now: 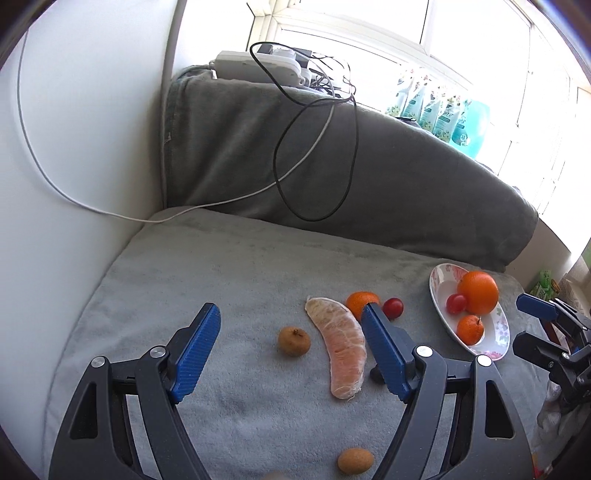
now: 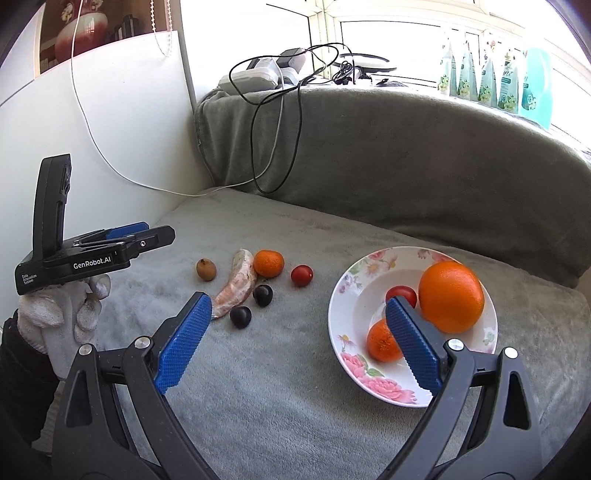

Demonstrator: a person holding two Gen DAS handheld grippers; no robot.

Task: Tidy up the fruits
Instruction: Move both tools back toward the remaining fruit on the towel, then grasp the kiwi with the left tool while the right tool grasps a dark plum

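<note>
I see a grey blanket [image 2: 295, 369] over the sofa. On the backrest top lies a white power strip [image 2: 251, 79], from which a black cable [image 2: 295, 122] and a white cable [image 2: 110, 162] hang down. Green bottles [image 2: 484, 81] stand by the bright window [image 1: 461, 22].

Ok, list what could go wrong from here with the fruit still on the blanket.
1. The peeled segment is soft and bare; the open left gripper may crush or tear it.
2. The plate sits on a soft blanket and already holds a big orange; adding fruit may tip it.
3. The round grapes may roll if nudged.
</note>
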